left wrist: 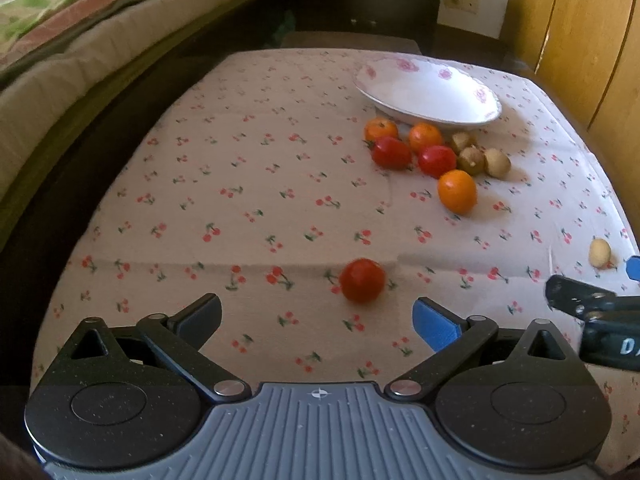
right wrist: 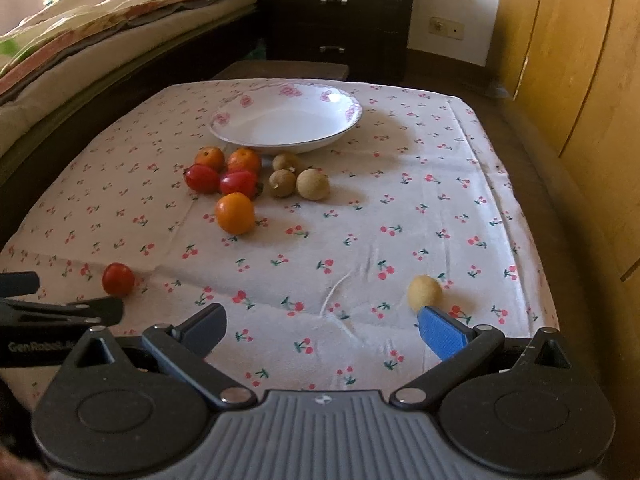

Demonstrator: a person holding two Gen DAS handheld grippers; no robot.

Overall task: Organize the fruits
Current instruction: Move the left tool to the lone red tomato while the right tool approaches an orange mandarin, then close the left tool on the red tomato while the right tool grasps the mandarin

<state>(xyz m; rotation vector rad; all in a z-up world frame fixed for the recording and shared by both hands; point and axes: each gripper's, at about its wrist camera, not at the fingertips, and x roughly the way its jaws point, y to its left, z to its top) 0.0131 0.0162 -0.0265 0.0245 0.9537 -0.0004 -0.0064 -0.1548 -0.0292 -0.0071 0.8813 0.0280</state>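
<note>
In the left wrist view, the left gripper (left wrist: 316,312) is seen spread wide and holding nothing, low over the white cherry-printed tablecloth (left wrist: 248,200). A small round red tomato (left wrist: 362,280) lies alone just ahead of the gap between the jaws, untouched. Farther back, the shallow white porcelain bowl with pink flowers on its rim (left wrist: 428,94) is seen to hold nothing. In front of it a cluster is gathered: three round orange fruits (left wrist: 457,191), two more red tomatoes (left wrist: 391,153) and three small brown longan-like fruits (left wrist: 497,163). A pale yellowish round fruit (left wrist: 599,253) is shown near the right edge, with part of the right gripper beside it. The task is judged to be at its start: no fruit has been placed in the bowl, and every piece is left to be moved.

In the right wrist view, the right gripper (right wrist: 322,326) is likewise seen wide apart and empty. The pale fruit (right wrist: 425,293) is shown just past the blue right fingertip (right wrist: 440,330); whether they touch cannot be told. Here the bowl's interior (right wrist: 288,120) is shown more fully and its emptiness confirmed, and the brown fruits (right wrist: 313,184) are seen clearly separated. The lone tomato (right wrist: 118,279) appears at the far left, beside the left gripper's dark finger (right wrist: 96,310). A dark wooden chest of drawers (right wrist: 340,20) is visible behind the table.
</note>
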